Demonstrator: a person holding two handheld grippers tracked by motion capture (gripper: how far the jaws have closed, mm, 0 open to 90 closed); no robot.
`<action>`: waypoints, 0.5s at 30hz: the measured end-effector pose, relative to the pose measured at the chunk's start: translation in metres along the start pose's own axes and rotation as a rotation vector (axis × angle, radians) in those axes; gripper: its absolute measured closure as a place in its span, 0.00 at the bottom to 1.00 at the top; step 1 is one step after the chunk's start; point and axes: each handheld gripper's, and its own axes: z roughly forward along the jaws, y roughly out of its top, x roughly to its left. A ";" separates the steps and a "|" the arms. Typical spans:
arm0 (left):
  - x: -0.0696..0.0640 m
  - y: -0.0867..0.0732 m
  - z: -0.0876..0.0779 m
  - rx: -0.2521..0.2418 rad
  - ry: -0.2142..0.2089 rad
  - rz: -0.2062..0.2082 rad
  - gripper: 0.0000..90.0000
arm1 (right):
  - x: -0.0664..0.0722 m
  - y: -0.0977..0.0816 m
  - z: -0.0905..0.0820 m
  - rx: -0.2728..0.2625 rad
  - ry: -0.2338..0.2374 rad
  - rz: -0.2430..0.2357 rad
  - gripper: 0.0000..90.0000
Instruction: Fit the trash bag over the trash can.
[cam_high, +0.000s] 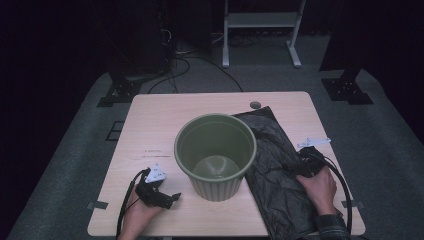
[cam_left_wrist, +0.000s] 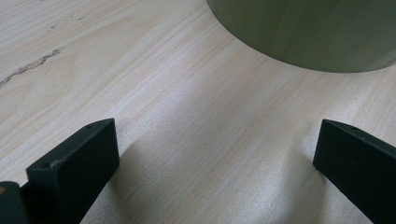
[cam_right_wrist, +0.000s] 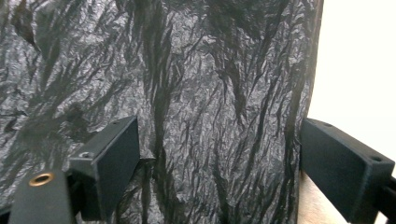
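The right hand-held gripper stood with jaws wide apart, straddling the crinkled black bag near its edge, pads not pressing it. The left hand-held gripper gaped over bare desk, the green bucket at its one o'clock. From above, the bag lay at the bucket's four o'clock; open desk remained at ten.
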 end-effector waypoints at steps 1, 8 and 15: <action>0.000 0.000 0.000 0.000 0.000 0.000 0.00 | 0.000 0.000 0.000 0.000 0.000 0.000 0.14; 0.000 0.000 0.000 0.000 0.000 0.000 0.00 | 0.006 0.002 0.002 -0.006 0.036 -0.010 0.14; 0.000 0.000 0.000 0.000 0.000 0.000 0.00 | 0.008 0.002 0.002 -0.012 0.070 -0.001 0.13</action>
